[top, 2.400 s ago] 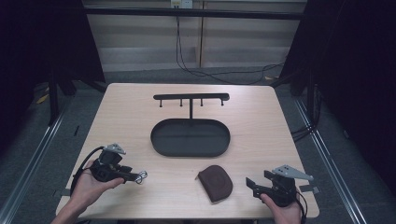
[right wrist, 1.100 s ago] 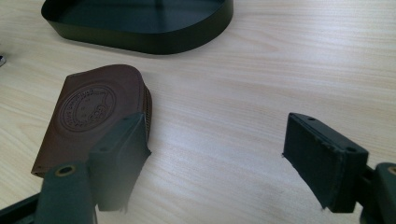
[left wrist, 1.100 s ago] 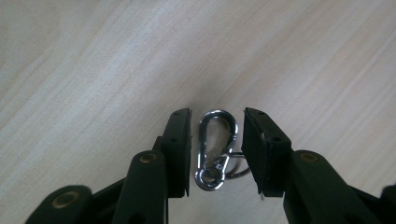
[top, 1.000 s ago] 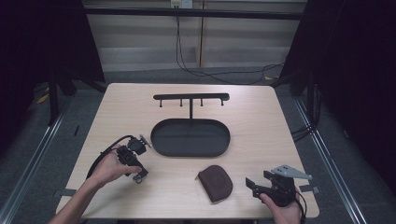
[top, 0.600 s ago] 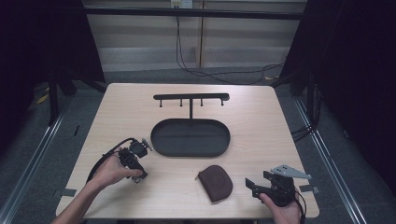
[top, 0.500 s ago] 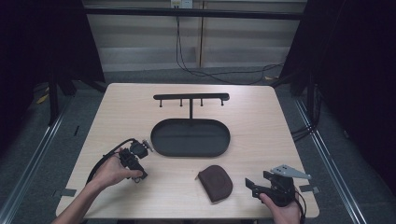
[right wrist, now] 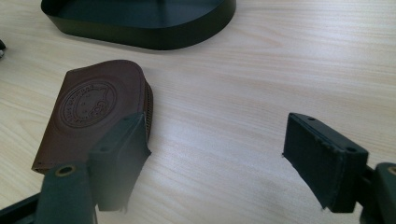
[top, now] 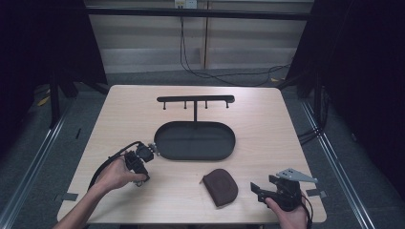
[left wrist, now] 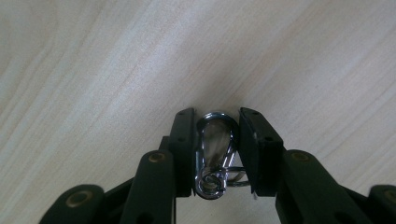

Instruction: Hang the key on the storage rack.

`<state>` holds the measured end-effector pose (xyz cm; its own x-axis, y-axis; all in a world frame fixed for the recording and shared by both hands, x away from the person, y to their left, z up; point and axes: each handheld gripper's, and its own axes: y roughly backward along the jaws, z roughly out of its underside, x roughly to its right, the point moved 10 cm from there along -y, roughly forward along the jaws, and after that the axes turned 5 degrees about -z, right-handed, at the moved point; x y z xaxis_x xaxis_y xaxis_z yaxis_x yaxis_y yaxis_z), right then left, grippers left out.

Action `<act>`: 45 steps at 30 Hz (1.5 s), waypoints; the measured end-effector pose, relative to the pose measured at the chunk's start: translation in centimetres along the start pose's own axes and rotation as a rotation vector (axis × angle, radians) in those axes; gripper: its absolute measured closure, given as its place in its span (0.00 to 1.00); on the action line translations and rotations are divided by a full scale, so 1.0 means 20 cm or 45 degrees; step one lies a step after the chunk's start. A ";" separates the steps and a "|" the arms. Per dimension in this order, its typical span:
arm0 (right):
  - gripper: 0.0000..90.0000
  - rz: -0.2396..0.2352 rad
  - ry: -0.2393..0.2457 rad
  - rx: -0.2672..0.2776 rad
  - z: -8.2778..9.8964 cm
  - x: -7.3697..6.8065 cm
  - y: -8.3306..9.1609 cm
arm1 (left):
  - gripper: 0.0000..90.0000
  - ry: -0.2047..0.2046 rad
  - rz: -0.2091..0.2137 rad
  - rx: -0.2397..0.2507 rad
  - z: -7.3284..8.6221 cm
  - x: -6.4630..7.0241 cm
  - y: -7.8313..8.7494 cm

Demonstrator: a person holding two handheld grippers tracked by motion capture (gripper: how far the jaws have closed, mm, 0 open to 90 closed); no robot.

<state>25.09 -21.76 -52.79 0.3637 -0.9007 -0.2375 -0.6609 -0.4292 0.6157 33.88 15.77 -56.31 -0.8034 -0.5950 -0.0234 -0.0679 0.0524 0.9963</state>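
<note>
1. L gripper [top: 143, 155] moved from table's near-left edge in toward black oval metal tray [top: 165, 148], now just beside its left end.
2. Its jaws just closed onto shiny silver metal snap clip [left wrist: 215, 154]; pads press both sides.

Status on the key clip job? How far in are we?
Early. Done: left gripper has just closed its jaws on the metal clip, which lies on the table by the left end of the black tray. In hand: that grip. Left: lifting and placing the clip, likely on the hook rack or in the tray. Brown pouch untouched; right gripper open, idle.
</note>
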 end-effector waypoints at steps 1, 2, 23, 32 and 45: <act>0.24 0.001 -0.001 0.001 0.00 0.00 0.00 | 0.75 0.005 0.008 0.000 0.00 0.00 0.00; 0.24 -0.001 0.001 0.003 0.00 0.00 0.00 | 0.75 0.022 0.015 0.007 -0.01 -0.01 0.00; 0.23 -0.005 0.001 -0.002 0.00 0.00 -0.01 | 0.76 0.044 0.048 0.163 -0.05 -0.01 0.21; 0.23 -0.006 0.001 -0.006 0.00 0.00 -0.01 | 0.76 0.038 0.043 0.155 -0.05 -0.01 0.27; 0.22 -0.015 0.001 -0.003 0.00 0.00 -0.01 | 0.76 0.020 0.047 0.137 -0.02 -0.03 0.36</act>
<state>25.17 -21.65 -52.87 0.3724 -0.8954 -0.2441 -0.6551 -0.4399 0.6143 34.14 16.30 -49.06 -0.7973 -0.6034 0.0152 -0.1020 0.1595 0.9819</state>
